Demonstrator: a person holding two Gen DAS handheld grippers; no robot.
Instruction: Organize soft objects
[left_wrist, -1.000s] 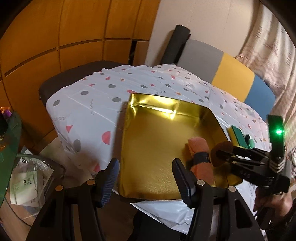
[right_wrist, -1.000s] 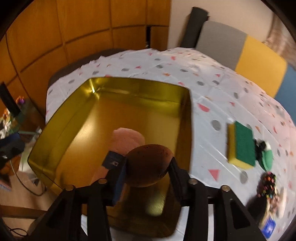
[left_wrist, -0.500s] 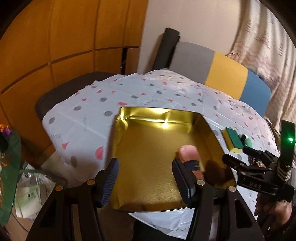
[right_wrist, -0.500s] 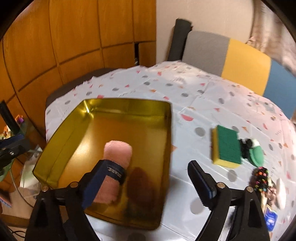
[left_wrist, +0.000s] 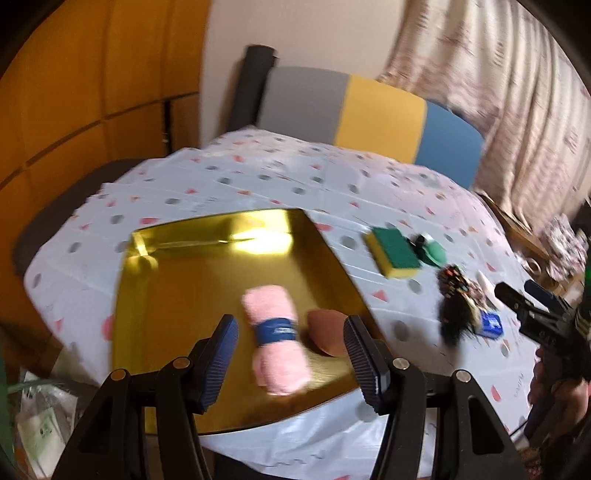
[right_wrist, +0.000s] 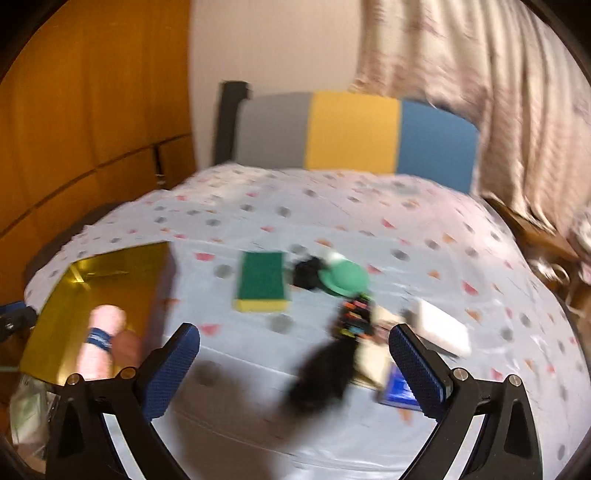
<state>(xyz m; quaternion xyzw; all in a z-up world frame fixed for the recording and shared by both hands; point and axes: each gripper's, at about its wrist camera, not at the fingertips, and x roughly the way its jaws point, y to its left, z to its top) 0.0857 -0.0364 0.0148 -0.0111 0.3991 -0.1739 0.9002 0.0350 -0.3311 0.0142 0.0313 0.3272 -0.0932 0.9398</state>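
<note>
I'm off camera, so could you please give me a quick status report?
Left gripper open, empty; right gripper opening, empty. Pink towel and brown sponge in gold tray. Green sponge on table, unobstructed.

A: What can't you make out ahead of the right gripper (right_wrist: 294, 360)?

B: The dark furry thing (right_wrist: 325, 373) between its fingers is smeared by blur; I can't name it. The blue packet (right_wrist: 397, 387) is partly hidden behind the right-hand finger.

A: And by the left gripper (left_wrist: 290, 354)?

B: The brown oval object (left_wrist: 325, 330) is partly covered by its right-hand finger. The gold tray (left_wrist: 177, 295) has its near rim hidden behind the fingers.
</note>
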